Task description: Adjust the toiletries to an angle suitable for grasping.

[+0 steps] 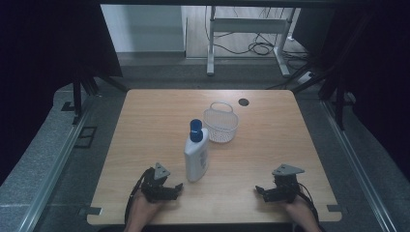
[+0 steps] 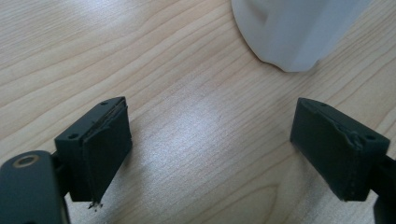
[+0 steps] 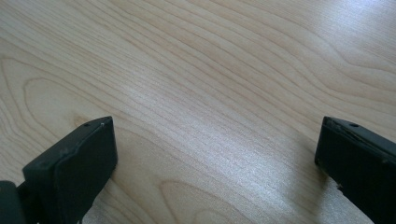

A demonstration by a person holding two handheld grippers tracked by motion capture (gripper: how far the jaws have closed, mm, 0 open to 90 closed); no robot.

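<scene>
A white bottle (image 1: 196, 157) with a blue cap (image 1: 196, 130) lies on the wooden table (image 1: 145, 125), cap pointing away from me. Behind it and a little to the right stands a white mesh basket (image 1: 221, 124) with a raised handle. My left gripper (image 1: 177, 187) rests near the front edge, just left of the bottle's base, open with nothing between its jaws. In the left gripper view the bottle's base (image 2: 299, 32) lies ahead of the wide-apart fingers (image 2: 105, 144). My right gripper (image 1: 260, 190) sits at the front right, open over bare wood, fingers (image 3: 77, 163) far apart.
A round cable hole (image 1: 243, 102) sits in the table's far edge. Metal rails (image 1: 58, 159) run along both sides of the table. A white desk frame (image 1: 246, 29) and cables stand on the floor beyond.
</scene>
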